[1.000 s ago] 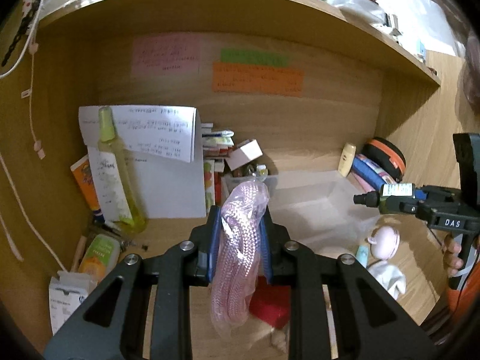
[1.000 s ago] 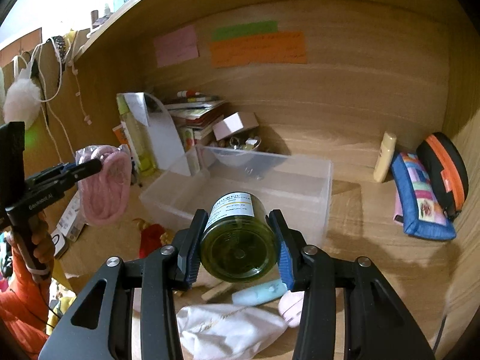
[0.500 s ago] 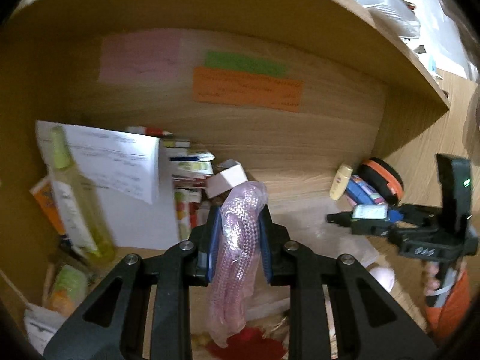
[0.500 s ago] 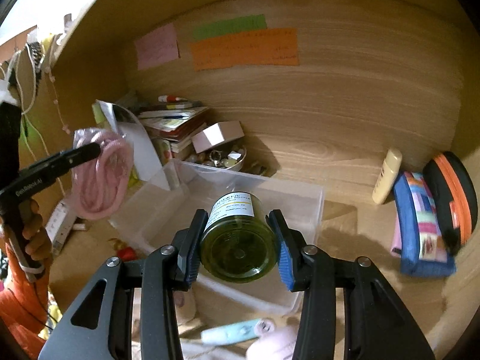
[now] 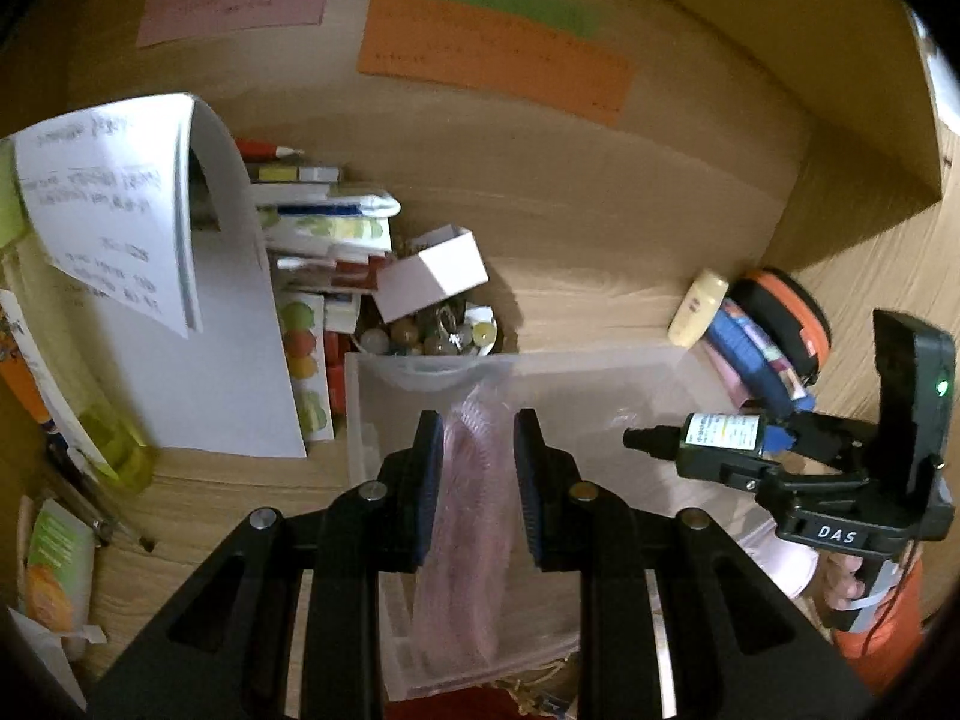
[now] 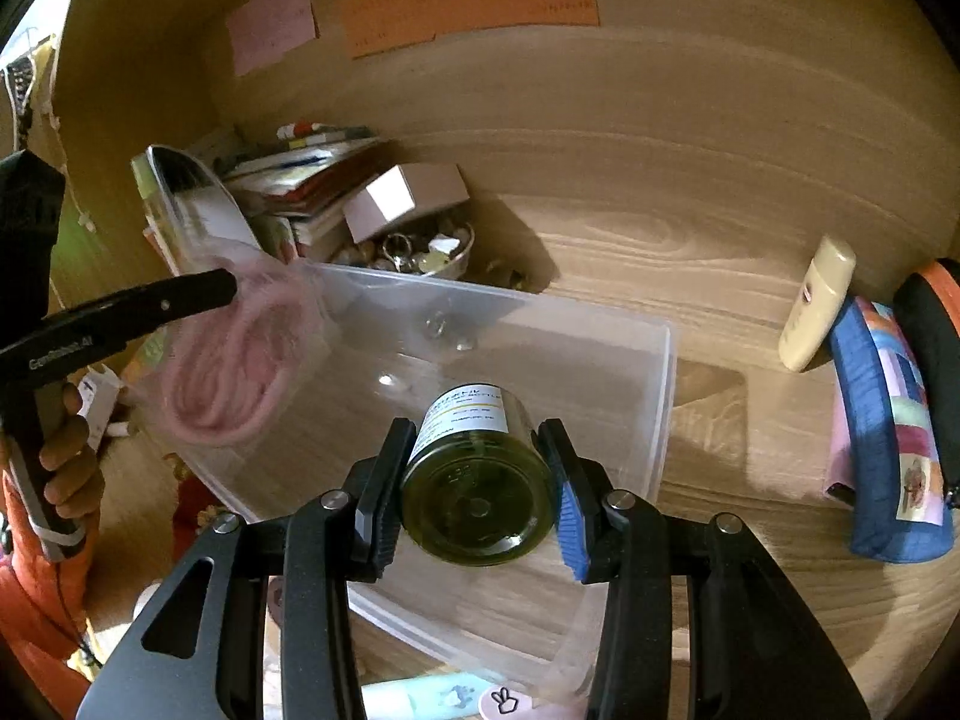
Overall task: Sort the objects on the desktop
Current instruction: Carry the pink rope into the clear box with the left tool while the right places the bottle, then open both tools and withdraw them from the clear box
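Note:
My left gripper [image 5: 474, 468] is over the left end of a clear plastic bin [image 5: 600, 372]. Its jaws have spread and a bagged pink coiled cord [image 5: 468, 528] hangs blurred between them, dropping into the bin. In the right wrist view the cord [image 6: 234, 372] blurs below the left gripper [image 6: 234, 288] at the bin's [image 6: 654, 360] left side. My right gripper [image 6: 477, 468] is shut on a dark green glass bottle [image 6: 477, 480] with a white label, held above the bin's right part. The bottle [image 5: 708, 438] also shows in the left wrist view.
A stack of books [image 5: 324, 228], a bent paper sheet [image 5: 150, 252], a bowl of beads [image 5: 432, 333] and a small white box [image 5: 432, 276] stand behind the bin. A cream tube [image 6: 816, 306] and blue and orange pouches [image 6: 888, 420] lie right. A red item [image 5: 480, 705] lies near.
Both grippers moved forward over the bin. The left jaws spread wider and the pink cord slid down between them, now blurred. The bottle stays gripped in the right gripper.

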`<move>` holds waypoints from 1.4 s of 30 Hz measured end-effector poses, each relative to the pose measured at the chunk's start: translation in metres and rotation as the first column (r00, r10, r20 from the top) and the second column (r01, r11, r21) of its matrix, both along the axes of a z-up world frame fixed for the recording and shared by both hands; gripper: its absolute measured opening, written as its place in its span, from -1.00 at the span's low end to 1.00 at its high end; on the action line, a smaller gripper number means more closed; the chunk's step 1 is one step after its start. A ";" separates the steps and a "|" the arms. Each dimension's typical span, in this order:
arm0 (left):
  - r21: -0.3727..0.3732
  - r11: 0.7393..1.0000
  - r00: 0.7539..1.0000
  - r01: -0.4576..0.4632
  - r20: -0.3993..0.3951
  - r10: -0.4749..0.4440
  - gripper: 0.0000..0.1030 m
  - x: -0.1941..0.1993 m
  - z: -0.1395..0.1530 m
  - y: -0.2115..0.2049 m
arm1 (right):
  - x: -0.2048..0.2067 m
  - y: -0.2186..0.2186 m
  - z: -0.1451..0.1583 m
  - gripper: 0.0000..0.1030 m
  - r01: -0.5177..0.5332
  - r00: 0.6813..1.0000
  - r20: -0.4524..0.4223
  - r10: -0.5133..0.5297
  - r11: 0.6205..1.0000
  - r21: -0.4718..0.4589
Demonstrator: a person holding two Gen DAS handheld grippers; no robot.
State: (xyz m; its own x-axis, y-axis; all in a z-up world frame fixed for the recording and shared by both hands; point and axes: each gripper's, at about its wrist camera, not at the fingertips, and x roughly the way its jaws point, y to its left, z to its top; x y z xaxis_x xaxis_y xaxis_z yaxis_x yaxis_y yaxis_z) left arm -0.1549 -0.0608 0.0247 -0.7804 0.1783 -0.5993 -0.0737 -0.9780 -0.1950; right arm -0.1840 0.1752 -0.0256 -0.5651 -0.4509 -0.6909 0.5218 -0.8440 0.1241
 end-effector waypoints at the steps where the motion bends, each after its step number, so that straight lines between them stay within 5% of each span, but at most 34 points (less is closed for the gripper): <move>1: -0.018 1.000 1.000 0.000 0.000 0.000 -0.55 0.000 -0.002 0.003 | 0.000 0.000 -0.002 -0.25 0.000 1.000 0.005 0.000 1.000 -0.001; 10: -0.077 0.997 1.000 0.005 -0.005 -0.005 -0.54 0.003 -0.007 0.019 | -0.005 0.000 -0.010 -0.25 0.035 0.999 0.010 -0.035 0.999 0.011; 13: -0.066 0.998 1.000 0.014 -0.006 -0.015 -0.31 0.004 -0.006 0.018 | -0.003 -0.001 -0.008 -0.24 0.042 0.999 -0.018 -0.042 0.999 0.027; 17: -0.082 0.997 1.000 0.001 -0.031 -0.003 -0.10 0.008 -0.002 0.021 | -0.001 0.001 -0.007 0.06 0.055 0.998 -0.034 -0.055 0.998 0.020; 24: -0.078 0.997 0.997 -0.022 -0.079 0.016 0.36 0.020 0.010 0.020 | 0.007 -0.001 0.000 0.28 0.068 0.995 -0.068 -0.067 0.998 0.017; 31: -0.112 0.993 0.992 -0.045 -0.120 0.032 0.81 0.041 0.029 0.024 | 0.034 0.002 0.025 0.63 0.102 0.979 -0.180 -0.091 0.993 0.054; 42: -0.129 0.989 0.989 -0.073 -0.140 0.054 0.96 0.086 0.040 0.016 | 0.078 0.049 0.045 0.87 0.187 0.957 -0.232 -0.176 0.982 0.029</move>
